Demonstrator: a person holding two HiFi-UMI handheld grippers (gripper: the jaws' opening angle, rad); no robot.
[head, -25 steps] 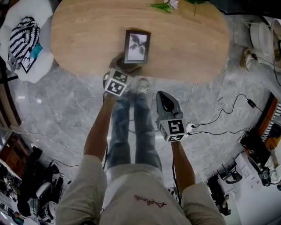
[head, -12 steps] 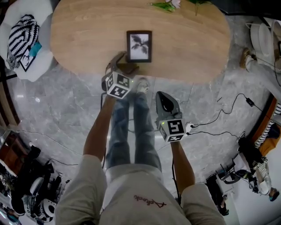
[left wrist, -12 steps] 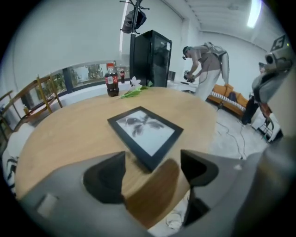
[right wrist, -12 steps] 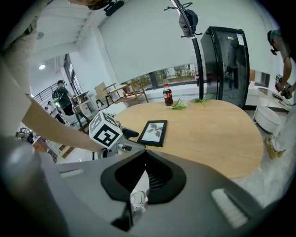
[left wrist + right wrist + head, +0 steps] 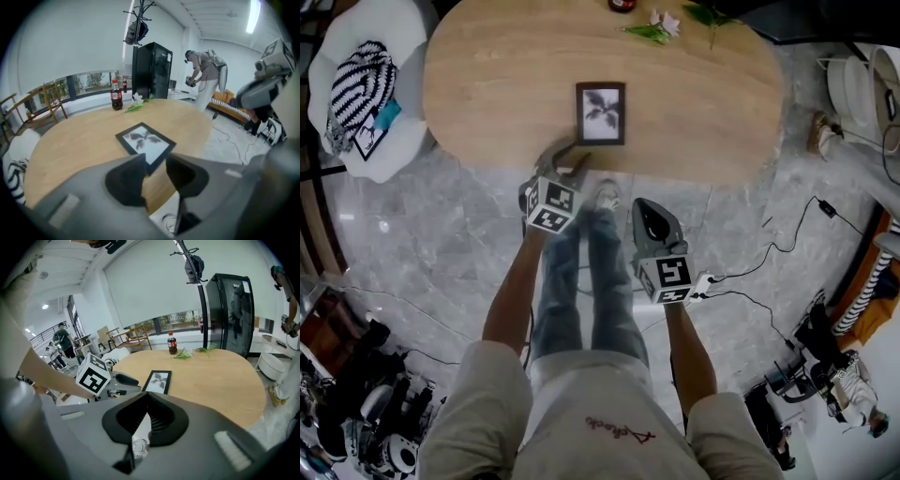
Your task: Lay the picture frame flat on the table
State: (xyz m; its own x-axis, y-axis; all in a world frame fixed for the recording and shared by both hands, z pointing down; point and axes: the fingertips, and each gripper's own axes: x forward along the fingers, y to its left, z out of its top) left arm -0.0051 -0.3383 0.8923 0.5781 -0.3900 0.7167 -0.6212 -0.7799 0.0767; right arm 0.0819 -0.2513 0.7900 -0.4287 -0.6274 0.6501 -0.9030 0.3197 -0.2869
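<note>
The black picture frame (image 5: 601,112) with a leaf print lies flat on the oval wooden table (image 5: 703,103), near its front edge. It also shows in the left gripper view as the frame (image 5: 145,142) and in the right gripper view as the frame (image 5: 158,381). My left gripper (image 5: 565,157) hovers at the table's edge just short of the frame. Its jaws have just been closing and stand a narrow gap apart, with nothing between them (image 5: 155,159). My right gripper (image 5: 645,202) hangs over the floor by the person's legs, shut and empty (image 5: 147,397).
At the table's far side lie flower stems (image 5: 661,26), with a cola bottle (image 5: 116,95) beside them. A white chair with a striped cloth (image 5: 361,84) stands at the left. Cables (image 5: 787,234) run over the marble floor at the right. Another person (image 5: 206,75) stands by a black cabinet (image 5: 151,70).
My left gripper has drawn back from the frame's near edge and risen a little, and its jaws have narrowed. The frame stays flat on the table. The right gripper has barely shifted.
</note>
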